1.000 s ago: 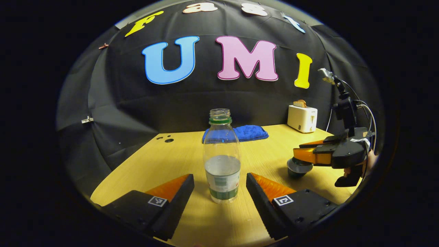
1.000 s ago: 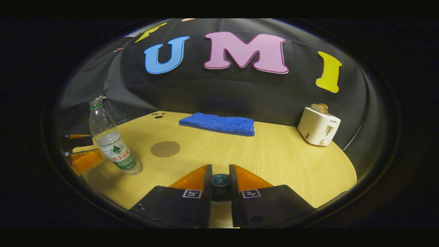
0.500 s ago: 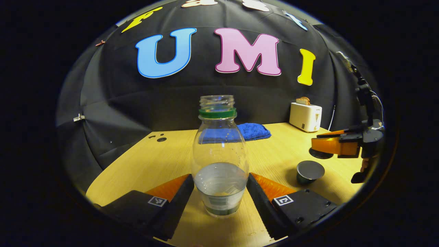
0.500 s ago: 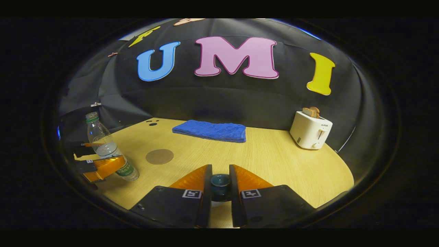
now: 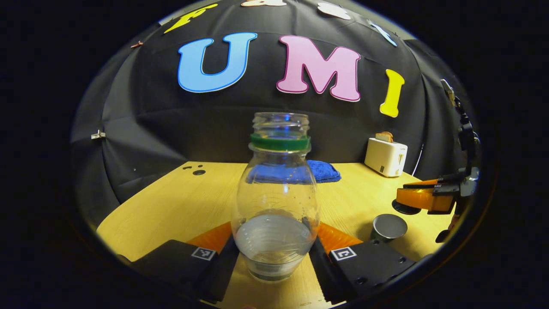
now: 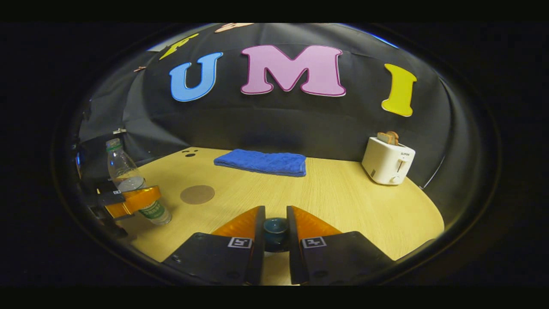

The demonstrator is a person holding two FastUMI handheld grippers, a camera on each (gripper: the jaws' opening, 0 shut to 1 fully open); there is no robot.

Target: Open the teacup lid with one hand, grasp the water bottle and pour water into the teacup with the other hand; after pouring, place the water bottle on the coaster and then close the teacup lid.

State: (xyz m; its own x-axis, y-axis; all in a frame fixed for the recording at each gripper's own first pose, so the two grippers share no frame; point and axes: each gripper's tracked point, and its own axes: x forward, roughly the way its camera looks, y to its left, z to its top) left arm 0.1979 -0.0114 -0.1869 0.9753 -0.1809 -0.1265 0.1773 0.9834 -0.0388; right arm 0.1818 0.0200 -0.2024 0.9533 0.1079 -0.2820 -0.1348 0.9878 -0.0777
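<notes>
A clear water bottle (image 5: 276, 206) without a cap, about a third full, stands on the wooden table (image 5: 171, 201). My left gripper (image 5: 274, 232) is shut on its lower body, a finger pressing each side; the right gripper view shows that gripper (image 6: 141, 199) at the bottle's (image 6: 128, 176) label. My right gripper (image 6: 275, 210) is shut on the knob of the dark teacup lid (image 6: 275, 226). In the left gripper view it (image 5: 407, 198) holds the lid (image 5: 404, 209) in the air, just above and right of the open teacup (image 5: 388, 226). A round brown coaster (image 6: 197, 194) lies right of the bottle.
A folded blue towel (image 6: 260, 162) lies at the back of the table by the black wall. A white toaster (image 6: 388, 161) with toast in it stands at the back right. Small dark holes (image 6: 190, 153) mark the table's far left.
My left gripper moved forward around the bottle and closed on it. My right gripper lifted the lid off the teacup and now holds it beside the cup.
</notes>
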